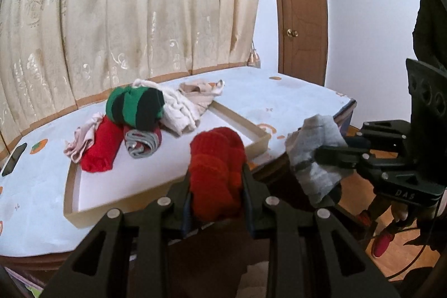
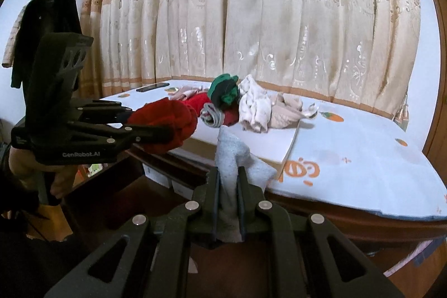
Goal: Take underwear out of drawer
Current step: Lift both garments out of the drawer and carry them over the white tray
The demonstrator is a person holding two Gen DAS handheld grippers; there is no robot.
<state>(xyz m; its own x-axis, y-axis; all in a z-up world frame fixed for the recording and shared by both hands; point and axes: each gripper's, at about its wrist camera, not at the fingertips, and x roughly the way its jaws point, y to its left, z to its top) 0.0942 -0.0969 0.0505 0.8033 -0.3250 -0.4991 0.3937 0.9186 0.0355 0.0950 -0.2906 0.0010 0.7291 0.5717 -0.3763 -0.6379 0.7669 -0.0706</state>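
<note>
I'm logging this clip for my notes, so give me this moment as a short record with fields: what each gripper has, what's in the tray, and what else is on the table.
left gripper: jaws shut on red knitted bundle
right gripper: jaws shut on grey cloth
tray: shallow, white inside, on the table
in tray: green and black roll, red piece, grey roll, white garment
over the tray's far rim: beige garment
also on table: phone near the edge
background: floral curtain, wooden door
</note>
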